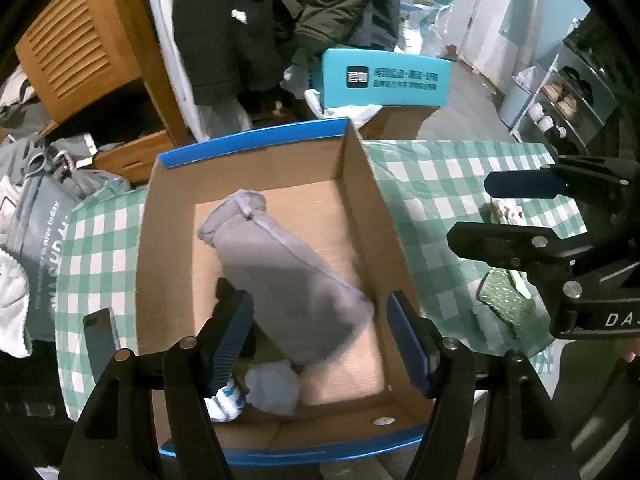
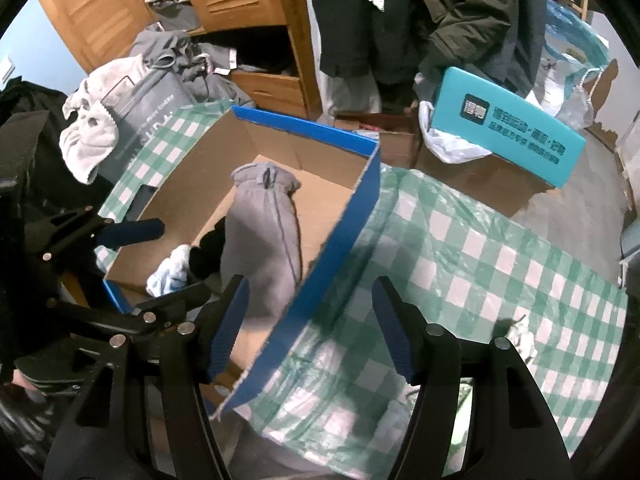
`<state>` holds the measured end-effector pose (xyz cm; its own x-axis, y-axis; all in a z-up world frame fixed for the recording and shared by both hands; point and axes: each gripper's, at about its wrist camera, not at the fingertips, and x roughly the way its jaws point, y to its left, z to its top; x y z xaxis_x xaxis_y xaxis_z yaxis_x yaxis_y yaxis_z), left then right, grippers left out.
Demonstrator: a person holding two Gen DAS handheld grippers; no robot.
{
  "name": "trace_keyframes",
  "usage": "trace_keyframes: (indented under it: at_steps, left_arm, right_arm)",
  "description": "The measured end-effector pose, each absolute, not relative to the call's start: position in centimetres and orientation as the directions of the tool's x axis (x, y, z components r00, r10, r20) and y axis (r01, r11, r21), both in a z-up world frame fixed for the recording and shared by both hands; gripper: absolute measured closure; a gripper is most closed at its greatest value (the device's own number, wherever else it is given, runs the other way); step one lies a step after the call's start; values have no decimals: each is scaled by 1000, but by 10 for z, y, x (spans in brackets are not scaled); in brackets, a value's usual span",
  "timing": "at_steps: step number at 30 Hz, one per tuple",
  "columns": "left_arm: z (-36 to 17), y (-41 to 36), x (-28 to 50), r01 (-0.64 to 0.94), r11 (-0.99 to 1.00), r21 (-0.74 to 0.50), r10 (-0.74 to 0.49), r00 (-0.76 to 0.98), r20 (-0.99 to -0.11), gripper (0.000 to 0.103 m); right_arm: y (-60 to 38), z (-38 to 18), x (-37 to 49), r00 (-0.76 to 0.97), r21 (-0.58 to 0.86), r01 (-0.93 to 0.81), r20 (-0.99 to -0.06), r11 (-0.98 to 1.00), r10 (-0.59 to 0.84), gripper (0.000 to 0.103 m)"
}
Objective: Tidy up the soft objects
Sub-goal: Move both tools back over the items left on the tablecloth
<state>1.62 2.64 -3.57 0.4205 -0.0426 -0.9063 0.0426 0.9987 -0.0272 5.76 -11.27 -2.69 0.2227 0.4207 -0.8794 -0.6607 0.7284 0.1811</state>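
An open cardboard box with a blue rim (image 1: 256, 142) (image 2: 304, 124) sits on a green-checked tablecloth. A rolled grey garment (image 1: 288, 272) (image 2: 264, 240) lies diagonally inside it, beside a grey sock (image 1: 274, 390) and a white-and-blue sock (image 1: 226, 400) (image 2: 170, 270); a black item (image 2: 206, 252) lies next to them. My left gripper (image 1: 320, 312) is open above the box, its jaws on either side of the grey garment's near end. My right gripper (image 2: 310, 300) is open and empty over the box's right wall; it also shows in the left wrist view (image 1: 504, 208).
A green textured cloth (image 1: 506, 300) and a pale crumpled item (image 1: 506, 210) (image 2: 522, 338) lie on the tablecloth (image 1: 440, 184) (image 2: 480, 264) right of the box. A phone (image 1: 100, 340) lies left of it. A teal box (image 1: 384, 78) (image 2: 504, 142), hanging coats, a wooden cabinet and piled clothes stand behind.
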Motion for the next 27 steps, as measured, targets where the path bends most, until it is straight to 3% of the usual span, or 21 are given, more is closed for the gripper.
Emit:
trace_keyframes:
  at_steps: [27]
  left_arm:
    - [-49, -57, 39, 180, 983, -35, -98, 356, -929, 32]
  right_arm:
    - [-212, -32, 77, 309, 157, -551, -874, 820, 375, 32]
